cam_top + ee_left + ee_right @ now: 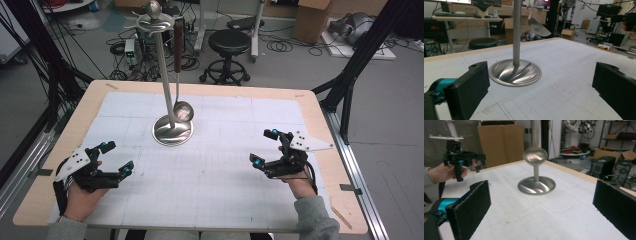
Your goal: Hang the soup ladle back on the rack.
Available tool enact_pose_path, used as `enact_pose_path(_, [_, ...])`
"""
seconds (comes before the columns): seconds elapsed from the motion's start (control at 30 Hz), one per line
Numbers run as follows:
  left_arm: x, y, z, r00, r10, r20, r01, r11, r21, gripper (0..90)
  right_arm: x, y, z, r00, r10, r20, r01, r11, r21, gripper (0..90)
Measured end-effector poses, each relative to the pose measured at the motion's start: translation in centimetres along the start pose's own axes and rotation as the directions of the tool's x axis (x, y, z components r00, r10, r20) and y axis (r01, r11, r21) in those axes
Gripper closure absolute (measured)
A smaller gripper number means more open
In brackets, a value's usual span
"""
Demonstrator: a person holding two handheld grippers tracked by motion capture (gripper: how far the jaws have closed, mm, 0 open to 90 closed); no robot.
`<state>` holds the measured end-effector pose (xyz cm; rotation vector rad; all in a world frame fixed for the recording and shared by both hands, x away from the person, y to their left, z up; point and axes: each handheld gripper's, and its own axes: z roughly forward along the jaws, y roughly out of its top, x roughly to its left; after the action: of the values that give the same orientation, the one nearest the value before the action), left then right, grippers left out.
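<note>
White gridded table [210, 175] from above: a steel ladle [181, 107] with dark handle hangs from the stand [172, 131]; left gripper [116, 161] and right gripper [264, 148] sit nearer than the stand, jaws spread, empty; left gripper view: ladle bowl beyond the pole; right gripper view: shiny bowl before the pole.

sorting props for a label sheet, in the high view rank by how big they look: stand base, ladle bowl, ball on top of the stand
1. stand base
2. ladle bowl
3. ball on top: looks close to the ladle bowl and sits nearer the camera, so their order is unsure.
</note>
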<state>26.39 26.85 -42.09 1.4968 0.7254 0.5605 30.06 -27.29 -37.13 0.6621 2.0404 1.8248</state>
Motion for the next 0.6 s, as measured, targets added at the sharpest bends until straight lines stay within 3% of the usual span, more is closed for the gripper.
enact_pose_path(0.3, [0.0,0.0,0.1,1.0000,-0.001,0.004,0.001,1.0000,0.006,1.8,-1.7,-2.4,-2.6,0.9943,0.052,0.093,-0.054,0.9984,0.018,0.5])
enact_pose_path(0.43, [0.0,0.0,0.1,1.0000,-0.001,0.004,0.001,1.0000,0.004,1.7,-2.0,-3.0,-3.3,0.9913,0.073,0.110,-0.075,0.9971,0.014,0.5])
enact_pose_path(0.53, [0.0,0.0,0.1,1.0000,-0.002,0.004,0.002,1.0000,0.003,1.7,-2.4,-3.7,-4.0,0.9851,0.086,0.149,-0.090,0.9958,0.019,0.6])
enact_pose_path(0.57, [0.0,0.0,0.1,1.0000,0.000,0.006,0.000,1.0000,0.004,1.7,-2.6,-4.2,-4.4,0.9778,0.107,0.180,-0.113,0.9934,0.020,0.5])
enact_pose_path(0.6, [0.0,0.0,0.1,1.0000,0.000,0.007,0.000,1.0000,0.004,1.7,-2.6,-4.2,-4.4,0.9778,0.107,0.180,-0.113,0.9934,0.020,0.5])
